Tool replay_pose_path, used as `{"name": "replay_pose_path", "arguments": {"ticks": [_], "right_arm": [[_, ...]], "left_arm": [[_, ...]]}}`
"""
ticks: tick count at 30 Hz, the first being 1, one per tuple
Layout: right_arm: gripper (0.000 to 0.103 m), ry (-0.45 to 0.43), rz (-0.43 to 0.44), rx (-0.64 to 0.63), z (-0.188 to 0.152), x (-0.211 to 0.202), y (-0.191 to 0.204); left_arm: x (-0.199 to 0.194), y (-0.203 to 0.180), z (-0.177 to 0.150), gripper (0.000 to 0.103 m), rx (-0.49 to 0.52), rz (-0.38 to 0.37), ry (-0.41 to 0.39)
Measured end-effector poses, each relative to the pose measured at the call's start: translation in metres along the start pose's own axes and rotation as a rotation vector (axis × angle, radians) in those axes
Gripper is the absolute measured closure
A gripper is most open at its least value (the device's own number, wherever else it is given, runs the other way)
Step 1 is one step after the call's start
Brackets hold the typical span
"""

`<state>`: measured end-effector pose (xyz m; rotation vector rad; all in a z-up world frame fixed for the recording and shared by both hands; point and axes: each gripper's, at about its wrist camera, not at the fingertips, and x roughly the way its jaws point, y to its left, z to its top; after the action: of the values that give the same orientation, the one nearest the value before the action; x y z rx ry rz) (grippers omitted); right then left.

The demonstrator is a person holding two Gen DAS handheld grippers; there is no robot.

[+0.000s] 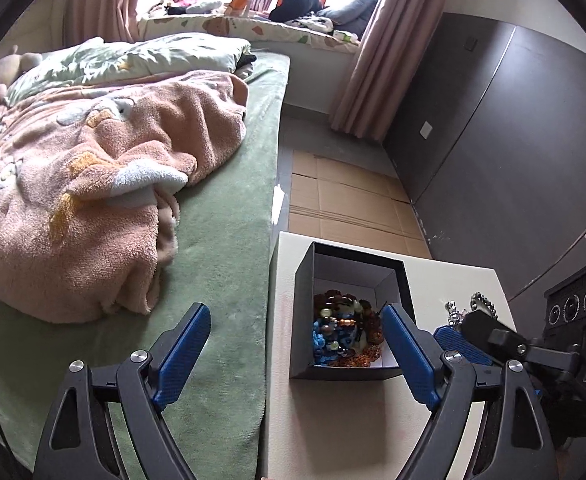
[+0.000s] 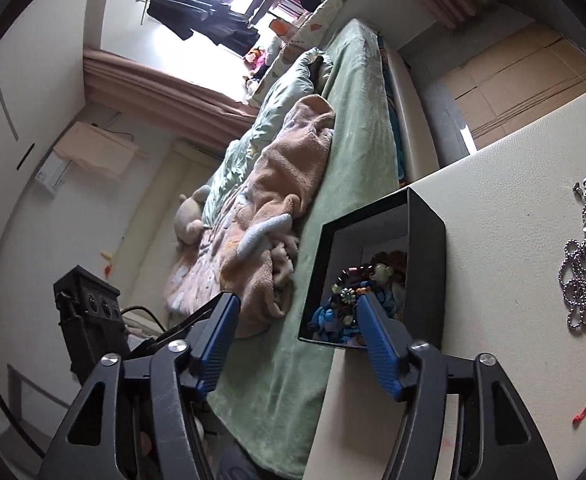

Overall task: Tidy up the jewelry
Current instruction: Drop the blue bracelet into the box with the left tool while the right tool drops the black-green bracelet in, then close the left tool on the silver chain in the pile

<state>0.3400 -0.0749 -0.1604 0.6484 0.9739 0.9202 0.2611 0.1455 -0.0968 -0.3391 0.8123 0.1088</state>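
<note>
Black box [image 1: 347, 312] of beaded jewelry [image 1: 345, 334]

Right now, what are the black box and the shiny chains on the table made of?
The black box looks like matte cardboard: thin, flat walls with a pale inside. The chains look like polished metal: tiny silvery balls that glint. I can't be sure of either.

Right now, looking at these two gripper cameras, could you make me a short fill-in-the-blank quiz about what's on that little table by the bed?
1. The colourful beaded bracelets lie piled inside an open black square ____.
2. The silver ball-chain necklaces lie on the cream tabletop, ____ the box.
3. Both the left gripper and the right gripper have their blue fingers spread ____.
4. The fluffy pink blanket lies on the green ____.

Missing words: box; outside; open; bed
</note>
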Motion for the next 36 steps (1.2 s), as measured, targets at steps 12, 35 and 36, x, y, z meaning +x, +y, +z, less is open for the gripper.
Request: {"name": "replay_pose_path", "arguments": {"ticks": [12, 35, 36], "right_arm": [[0.002, -0.211, -0.172, 0.064, 0.008, -0.081, -0.031], [0.0, -0.383, -0.411, 0.154, 0.021, -0.212, -0.093], [0.0, -0.384, -0.419, 0.167, 0.021, -0.214, -0.096]], "left_arm": [[0.019, -0.061, -0.008, 0.004, 0.1, -0.086, 0.008], [0.06, -0.185, -0.015, 0.0, 0.2, -0.143, 0.092], [0.064, -0.187, -0.017, 0.001, 0.201, -0.151, 0.106]]}}
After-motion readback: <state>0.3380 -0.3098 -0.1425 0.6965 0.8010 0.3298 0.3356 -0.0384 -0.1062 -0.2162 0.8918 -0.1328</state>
